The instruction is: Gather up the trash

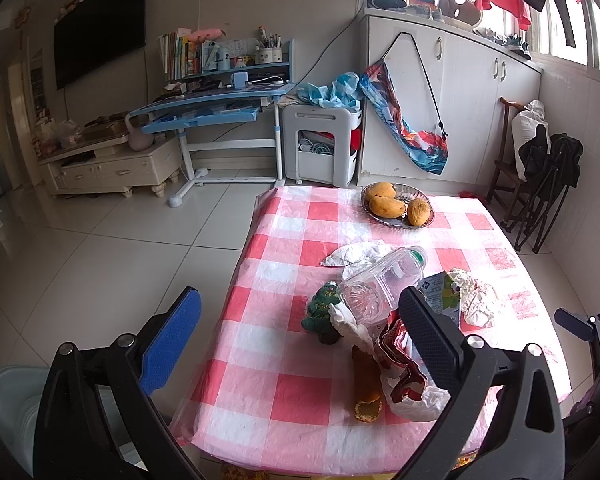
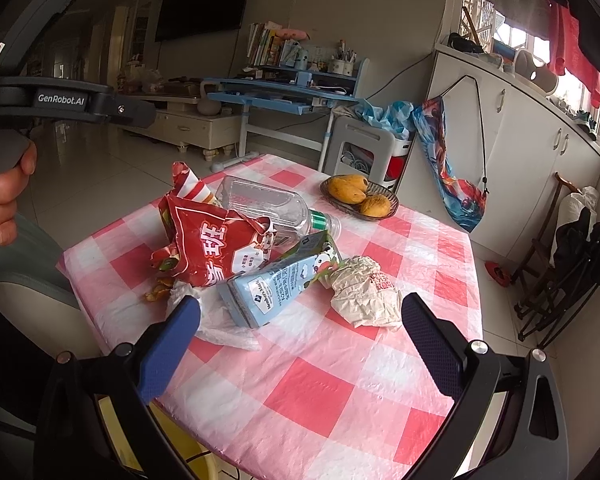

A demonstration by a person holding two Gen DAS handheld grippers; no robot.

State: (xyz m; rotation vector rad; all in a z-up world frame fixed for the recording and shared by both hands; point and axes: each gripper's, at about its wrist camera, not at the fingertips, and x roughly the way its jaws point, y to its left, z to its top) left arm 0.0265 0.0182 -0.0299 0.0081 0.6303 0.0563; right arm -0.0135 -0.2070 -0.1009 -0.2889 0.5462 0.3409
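Note:
Trash lies in a heap on the pink checked table (image 1: pixel 284 396) (image 2: pixel 320 396): a clear plastic bottle (image 1: pixel 380 286) (image 2: pixel 272 204), a torn red snack bag (image 2: pixel 212 246) (image 1: pixel 400 364), a blue milk carton (image 2: pixel 276 284) (image 1: pixel 440 294), a crumpled paper wrapper (image 2: pixel 364 292) (image 1: pixel 476 296), a green packet (image 1: pixel 320 312), brown peel (image 1: pixel 366 384) and a white tissue (image 1: pixel 360 252). My left gripper (image 1: pixel 300 316) is open, hovering at the table's near left corner, nothing between its fingers. My right gripper (image 2: pixel 300 326) is open just short of the carton and wrapper.
A glass dish of mangoes (image 1: pixel 396 204) (image 2: pixel 358 196) sits at the table's far side. Something yellow (image 2: pixel 172 452) shows under the table's near edge. A folding chair (image 1: pixel 540 188) stands to the right, white cabinets (image 1: pixel 460 92) behind. A hand (image 2: pixel 4 200) holds the left gripper.

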